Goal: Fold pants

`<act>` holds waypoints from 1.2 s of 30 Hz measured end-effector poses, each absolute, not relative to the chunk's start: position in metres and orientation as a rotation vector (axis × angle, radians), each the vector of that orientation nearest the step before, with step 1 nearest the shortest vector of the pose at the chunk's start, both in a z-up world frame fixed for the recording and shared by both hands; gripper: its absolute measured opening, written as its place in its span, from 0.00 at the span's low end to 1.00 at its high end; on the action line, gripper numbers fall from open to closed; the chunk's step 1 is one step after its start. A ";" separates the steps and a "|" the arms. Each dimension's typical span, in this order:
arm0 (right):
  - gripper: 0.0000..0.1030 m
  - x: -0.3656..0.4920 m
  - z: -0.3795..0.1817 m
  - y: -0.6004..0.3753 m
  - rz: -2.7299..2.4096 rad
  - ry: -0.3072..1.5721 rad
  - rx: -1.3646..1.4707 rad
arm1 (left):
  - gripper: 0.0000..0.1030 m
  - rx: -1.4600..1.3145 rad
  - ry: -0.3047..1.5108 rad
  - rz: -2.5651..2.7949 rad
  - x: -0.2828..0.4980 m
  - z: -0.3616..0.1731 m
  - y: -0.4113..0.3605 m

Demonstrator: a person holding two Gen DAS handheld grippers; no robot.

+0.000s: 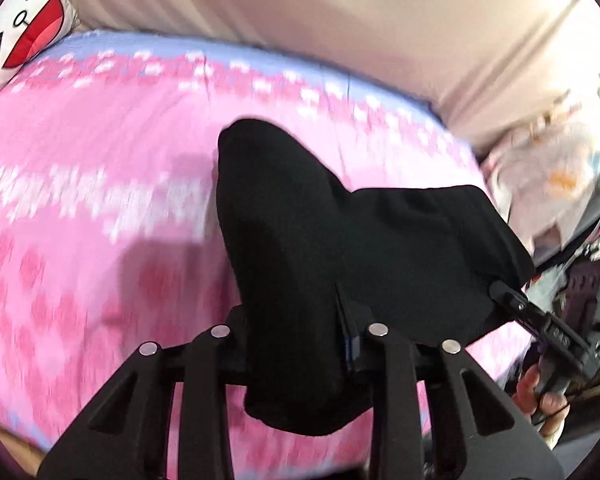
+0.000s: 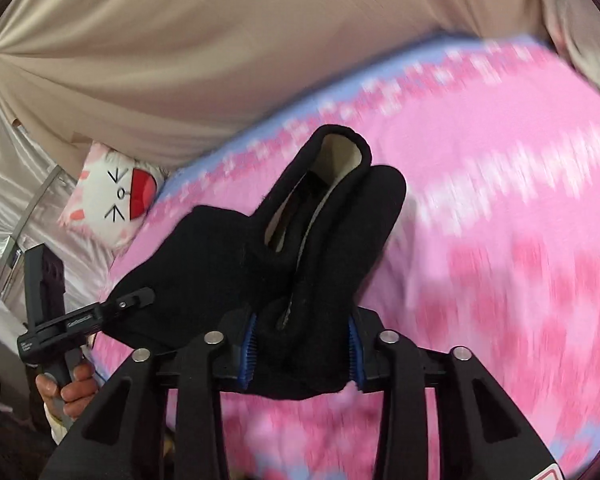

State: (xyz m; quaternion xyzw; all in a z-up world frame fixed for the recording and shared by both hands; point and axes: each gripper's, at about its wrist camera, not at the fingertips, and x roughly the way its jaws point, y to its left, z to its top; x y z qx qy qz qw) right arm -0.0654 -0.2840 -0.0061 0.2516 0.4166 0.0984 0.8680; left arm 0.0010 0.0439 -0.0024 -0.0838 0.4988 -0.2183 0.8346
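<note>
The black pants (image 1: 320, 240) hang bunched in the air above the pink patterned bed cover (image 1: 80, 200). My left gripper (image 1: 300, 344) is shut on one part of the cloth, which drapes over its fingers. My right gripper (image 2: 300, 340) is shut on another part of the pants (image 2: 300, 240), where a pale lining shows inside an opening. Each gripper shows in the other's view: the right one (image 1: 512, 300) at the cloth's right edge, the left one (image 2: 140, 298) at its left edge. Both views are blurred by motion.
A white cushion with a red-mouthed cartoon face (image 1: 24, 32) lies at the bed's far corner, also in the right wrist view (image 2: 116, 196). A beige curtain (image 2: 220, 40) hangs behind the bed. Clutter (image 1: 560, 160) lies beside the bed.
</note>
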 end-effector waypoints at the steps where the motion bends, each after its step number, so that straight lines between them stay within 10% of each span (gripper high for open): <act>1: 0.44 -0.074 -0.024 -0.283 0.179 0.918 0.508 | 0.37 -0.148 1.083 -0.436 -0.010 -0.017 0.043; 3: 0.60 -0.084 -0.050 -0.284 0.089 0.969 0.477 | 0.46 -0.109 1.121 -0.352 -0.018 -0.043 0.044; 8: 0.60 -0.098 -0.015 -0.294 0.020 0.839 0.470 | 0.55 -0.069 1.000 -0.233 -0.034 -0.020 0.053; 11: 0.66 -0.083 0.022 -0.275 0.005 0.756 0.305 | 0.87 0.081 0.815 -0.158 -0.042 0.013 0.037; 19: 0.66 0.011 -0.004 -0.264 -0.031 0.836 0.235 | 0.87 0.173 0.795 -0.103 -0.024 0.001 -0.001; 21: 0.22 0.021 -0.015 -0.266 0.030 0.871 0.301 | 0.87 0.167 0.817 -0.102 -0.019 -0.007 -0.003; 36: 0.30 -0.044 -0.003 -0.275 -0.003 0.765 0.291 | 0.88 0.180 0.890 -0.061 -0.006 -0.038 0.003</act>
